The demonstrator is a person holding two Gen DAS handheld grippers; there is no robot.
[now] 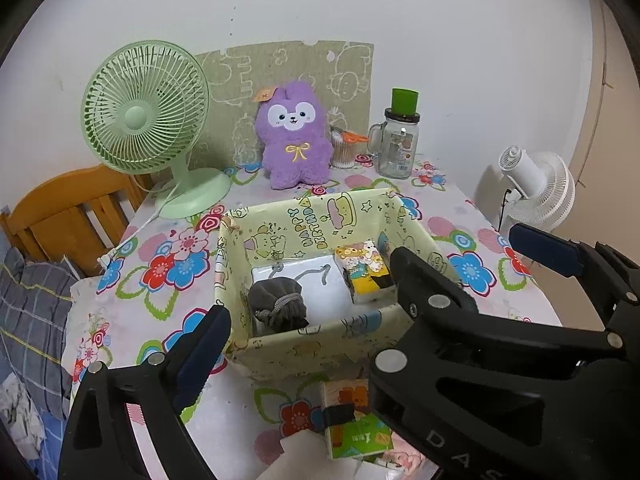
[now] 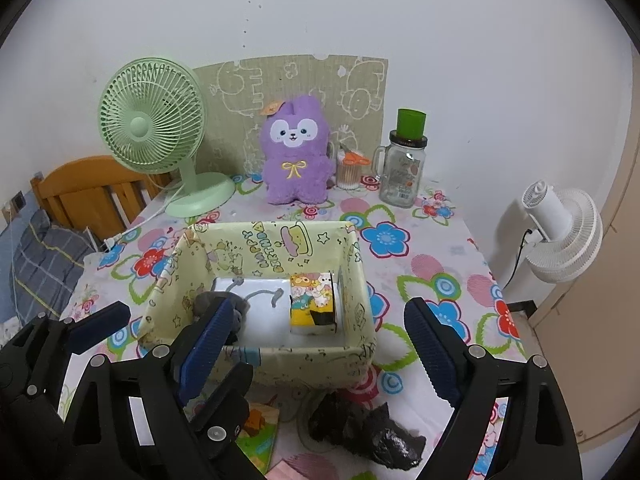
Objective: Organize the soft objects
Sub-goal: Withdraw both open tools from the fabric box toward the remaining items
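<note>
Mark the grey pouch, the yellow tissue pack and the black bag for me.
Grey pouch (image 1: 278, 300): left wrist view, on its gathered body, inside the box.
Yellow tissue pack (image 2: 313, 302): right wrist view, on its printed top face.
Black bag (image 2: 366, 434): right wrist view, on its crumpled middle, in front of the box.

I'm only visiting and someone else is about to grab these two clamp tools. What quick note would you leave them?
Left gripper: open, empty. Right gripper: open, empty. Both hover at the near side of the box.
Done: grey drawstring pouch and cartoon tissue pack lie in the box.
Left: green tissue pack and black crumpled bag lie on the tablecloth in front of the box.
The purple plush sits at the back by the wall, beyond the box.
</note>
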